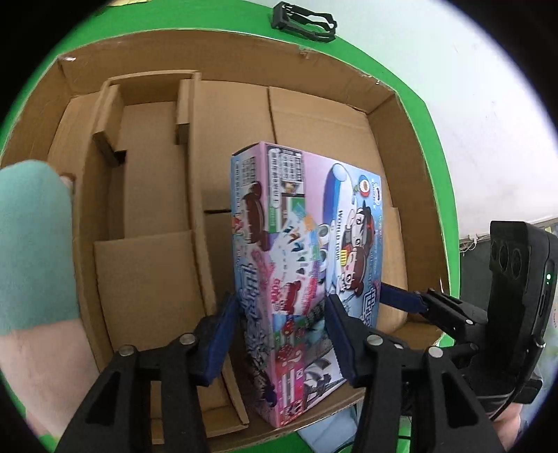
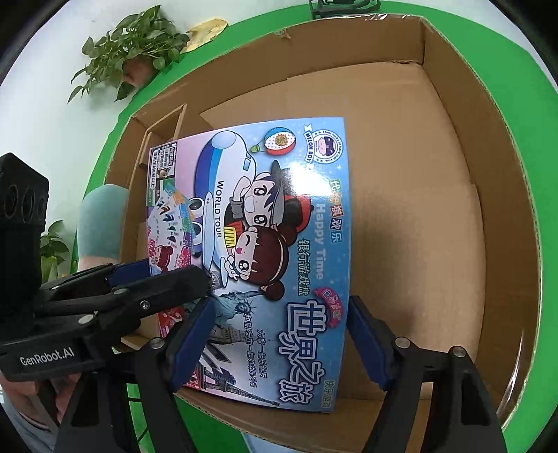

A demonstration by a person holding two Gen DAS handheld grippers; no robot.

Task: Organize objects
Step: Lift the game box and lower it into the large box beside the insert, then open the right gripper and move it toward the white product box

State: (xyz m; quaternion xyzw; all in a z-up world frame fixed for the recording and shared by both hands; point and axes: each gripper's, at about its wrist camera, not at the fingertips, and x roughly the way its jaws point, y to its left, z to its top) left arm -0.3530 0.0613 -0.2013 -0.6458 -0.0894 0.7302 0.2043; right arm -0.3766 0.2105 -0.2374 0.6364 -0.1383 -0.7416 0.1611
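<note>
A colourful board game box [image 1: 289, 265] with cartoon children and an airplane stands on edge inside a big open cardboard box [image 1: 216, 62]. My left gripper [image 1: 282, 334] is shut on the game box's narrow side, blue pads on both faces. In the right wrist view the game box's [image 2: 279, 244] printed front faces me. My right gripper [image 2: 279, 334] straddles its lower edge, and its jaws look wider than the box, with no clear contact. The left gripper [image 2: 164, 278] shows at the game box's left edge.
Cardboard divider inserts [image 1: 146, 156] fill the carton's left part. The carton's right half [image 2: 436, 226] has bare floor. A green round table [image 2: 505, 87] lies under the carton. A black clip [image 1: 303, 21] lies beyond it. Potted plants [image 2: 136, 45] stand at the back left. A teal sleeve [image 1: 31, 244] rests at the carton's left wall.
</note>
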